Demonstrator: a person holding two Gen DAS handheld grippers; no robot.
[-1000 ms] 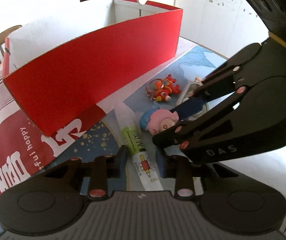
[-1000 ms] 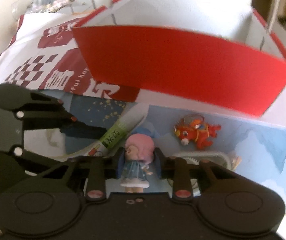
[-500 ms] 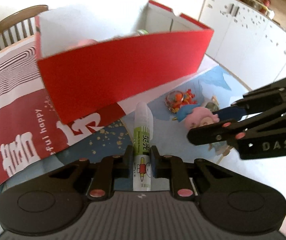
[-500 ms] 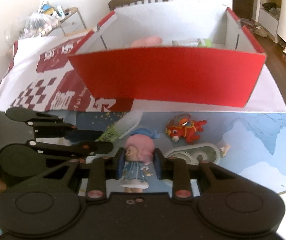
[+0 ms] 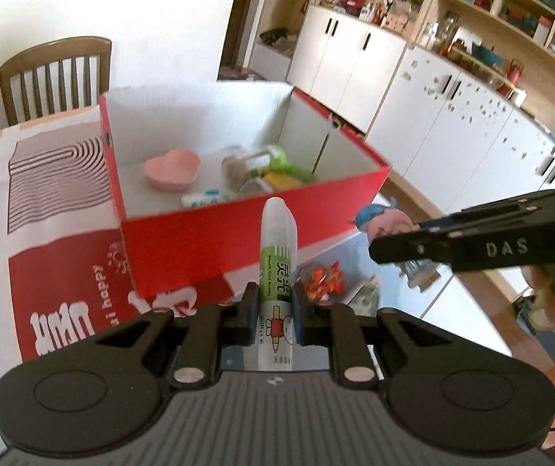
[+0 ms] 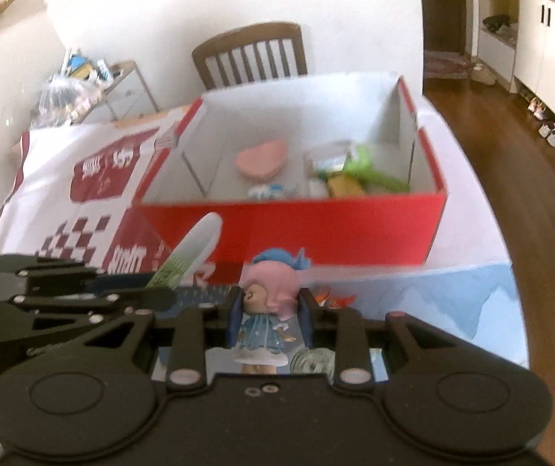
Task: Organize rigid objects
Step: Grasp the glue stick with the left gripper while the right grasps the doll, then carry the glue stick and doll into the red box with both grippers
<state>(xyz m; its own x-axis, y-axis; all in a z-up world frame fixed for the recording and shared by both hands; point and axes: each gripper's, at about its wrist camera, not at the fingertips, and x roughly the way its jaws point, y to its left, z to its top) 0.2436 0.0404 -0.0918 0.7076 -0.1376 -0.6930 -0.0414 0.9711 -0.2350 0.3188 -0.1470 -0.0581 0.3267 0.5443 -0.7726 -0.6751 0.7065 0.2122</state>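
Note:
My left gripper (image 5: 275, 305) is shut on a glue stick (image 5: 276, 272) with a green label and holds it up in front of the red box (image 5: 238, 233). My right gripper (image 6: 269, 310) is shut on a pink-haired doll (image 6: 267, 306) in a blue dress, also lifted before the red box (image 6: 316, 233). The box holds a pink heart dish (image 5: 172, 169) and several small items. In the left wrist view the right gripper (image 5: 390, 244) is to the right with the doll (image 5: 384, 221). In the right wrist view the glue stick (image 6: 196, 250) is on the left.
An orange fish keychain (image 5: 322, 277) and a clear gear piece (image 6: 312, 363) lie on the blue mat below. A red-and-white printed cloth (image 5: 25, 240) covers the table's left. A wooden chair (image 5: 54, 73) stands behind the box. White cabinets (image 5: 452, 116) line the right.
Both grippers have risen from the table with their objects, the left closing on the glue stick. The box's inside has come into view.

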